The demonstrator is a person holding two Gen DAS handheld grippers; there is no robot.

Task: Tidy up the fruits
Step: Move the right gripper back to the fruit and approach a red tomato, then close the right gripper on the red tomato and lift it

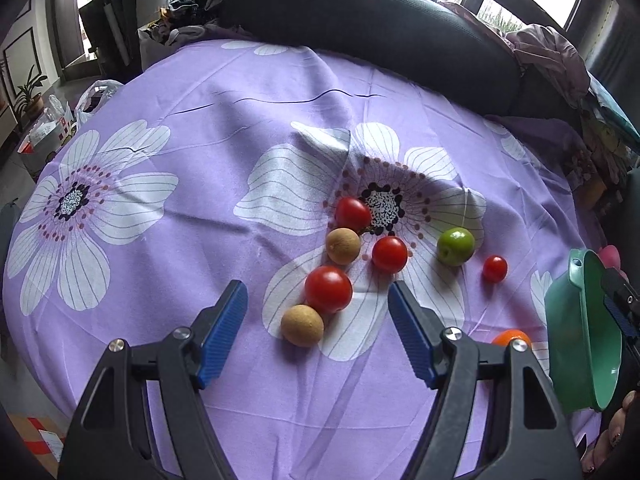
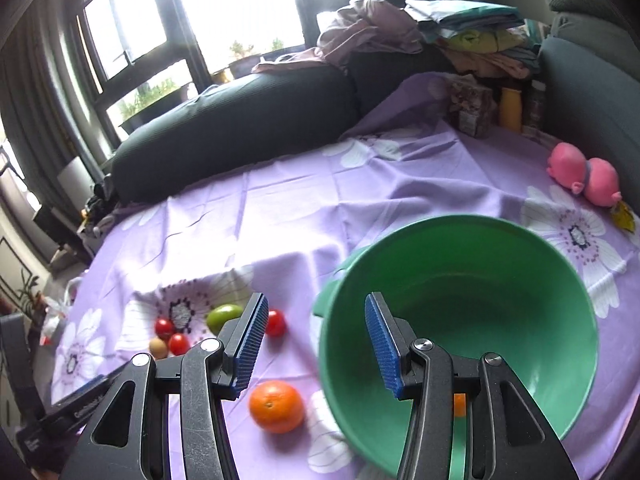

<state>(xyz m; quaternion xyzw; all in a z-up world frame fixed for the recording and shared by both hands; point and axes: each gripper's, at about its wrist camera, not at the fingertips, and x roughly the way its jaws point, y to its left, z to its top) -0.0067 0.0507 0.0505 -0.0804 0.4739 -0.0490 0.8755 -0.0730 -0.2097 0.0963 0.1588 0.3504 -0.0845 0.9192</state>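
Note:
Several fruits lie on the purple flowered cloth (image 1: 168, 92). In the left wrist view my left gripper (image 1: 318, 300) is open and empty, its blue pads on either side of a large red tomato (image 1: 328, 289) and a brown longan (image 1: 301, 325). Beyond lie another longan (image 1: 343, 245), two tomatoes (image 1: 353, 213) (image 1: 389, 254), a green fruit (image 1: 455, 246) and a small tomato (image 1: 494, 269). A tilted green bowl (image 1: 580, 332) is at the right. In the right wrist view my right gripper (image 2: 316, 328) is open; the bowl's rim (image 2: 332, 360) sits between its jaws. An orange (image 2: 276, 406) lies below.
A dark bolster cushion (image 1: 360, 20) lies along the far edge. A pink pig toy (image 2: 584, 174), a yellow bottle (image 2: 511, 108) and a patterned packet (image 2: 472, 110) stand at the far right. Folded clothes (image 2: 460, 28) are piled behind. My left gripper's body shows at lower left in the right wrist view (image 2: 80, 404).

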